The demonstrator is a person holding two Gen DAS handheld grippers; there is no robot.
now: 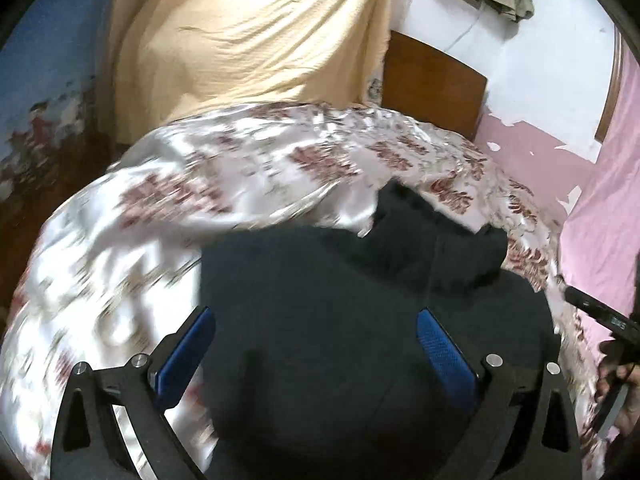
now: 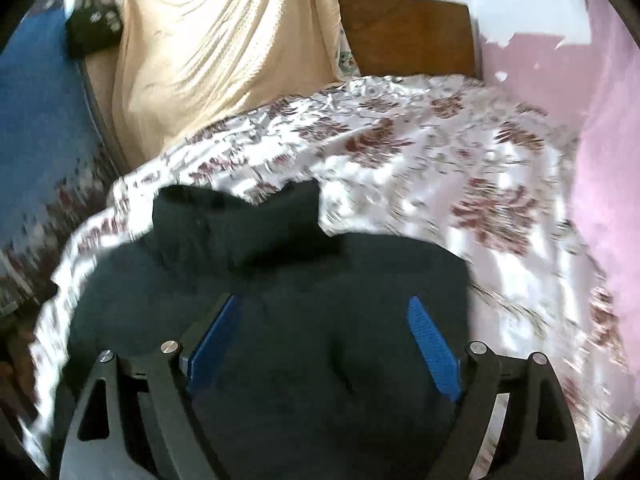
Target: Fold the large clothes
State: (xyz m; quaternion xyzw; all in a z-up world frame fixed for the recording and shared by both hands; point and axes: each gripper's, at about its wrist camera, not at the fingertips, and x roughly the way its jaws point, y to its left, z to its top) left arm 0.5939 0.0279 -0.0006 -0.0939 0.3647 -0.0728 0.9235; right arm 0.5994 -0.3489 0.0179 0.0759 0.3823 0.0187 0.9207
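A dark, near-black garment (image 1: 340, 320) lies on a bed with a shiny floral bedspread (image 1: 200, 184). A folded part of it rises at the far end (image 1: 432, 232). My left gripper (image 1: 316, 316) is open above the garment, blue pads wide apart, holding nothing. In the right wrist view the same garment (image 2: 300, 280) lies under my right gripper (image 2: 324, 304), which is open and empty too. Its folded far part (image 2: 236, 216) lies ahead of the fingers. The right gripper also shows at the right edge of the left wrist view (image 1: 600, 316).
A cream cloth (image 2: 208, 48) hangs over something at the head of the bed, beside a brown wooden headboard (image 2: 408, 32). A pink wall (image 2: 608, 140) runs along the right side. A blue peeling wall (image 1: 44, 64) is on the left. Both views are motion-blurred.
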